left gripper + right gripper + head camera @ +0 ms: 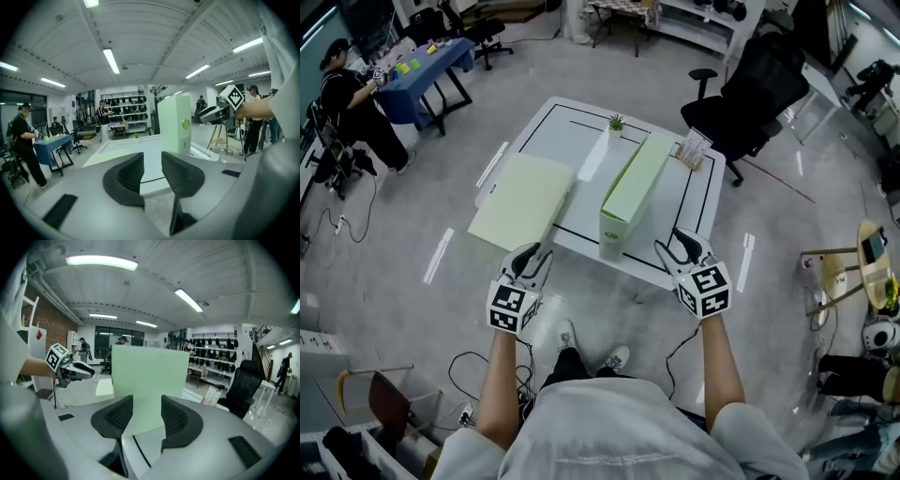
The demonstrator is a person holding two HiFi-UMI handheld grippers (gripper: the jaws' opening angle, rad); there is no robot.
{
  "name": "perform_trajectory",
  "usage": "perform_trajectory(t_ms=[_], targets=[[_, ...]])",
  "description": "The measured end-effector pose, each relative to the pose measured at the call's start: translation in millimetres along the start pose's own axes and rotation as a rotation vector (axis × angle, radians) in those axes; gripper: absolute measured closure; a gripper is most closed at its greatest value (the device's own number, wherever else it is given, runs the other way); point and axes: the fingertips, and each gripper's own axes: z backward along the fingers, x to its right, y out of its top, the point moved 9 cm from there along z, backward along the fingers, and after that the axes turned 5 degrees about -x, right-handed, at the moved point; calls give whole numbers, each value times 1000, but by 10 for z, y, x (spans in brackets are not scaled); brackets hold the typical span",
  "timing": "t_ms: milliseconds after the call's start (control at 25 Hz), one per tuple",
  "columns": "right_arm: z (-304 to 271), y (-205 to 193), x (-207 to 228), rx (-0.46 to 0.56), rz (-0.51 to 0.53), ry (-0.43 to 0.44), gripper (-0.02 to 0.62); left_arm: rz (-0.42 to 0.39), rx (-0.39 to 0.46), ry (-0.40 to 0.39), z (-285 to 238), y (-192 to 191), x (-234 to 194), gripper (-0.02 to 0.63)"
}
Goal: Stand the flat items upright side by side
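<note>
Two pale green flat boxes are on the white table [581,141]. One box lies flat [520,200] at the table's left side. The other stands upright [636,187] on its long edge near the middle, with its spine toward me. My left gripper [534,253] hovers off the table's near edge, just below the flat box, and its jaws are open with nothing between them [152,161]. My right gripper [672,242] hangs to the right of the upright box's near end, open and empty [146,404]. In the right gripper view, the upright box [150,376] stands broadside beyond the jaws.
A small potted plant [617,123] and a paper holder [694,148] sit at the table's far side. Behind the far right corner stands a black office chair [750,94]. A person works at a blue table [431,61] far left. Cables lie on the floor near my feet.
</note>
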Motion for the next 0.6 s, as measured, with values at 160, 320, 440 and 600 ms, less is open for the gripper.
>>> perform_trajectory(t_ms=[160, 320, 440, 600], targets=[[259, 446, -146, 113, 36, -38, 391, 6, 100, -3, 211, 407, -200, 497], [373, 757, -316, 180, 35, -49, 391, -3, 152, -9, 387, 668, -399, 495], [341, 911, -481, 219, 49, -34, 391, -23, 161, -34, 442, 738, -639, 483], [110, 1146, -768, 234, 76, -76, 390, -13, 178, -64, 444, 646, -1209, 448]])
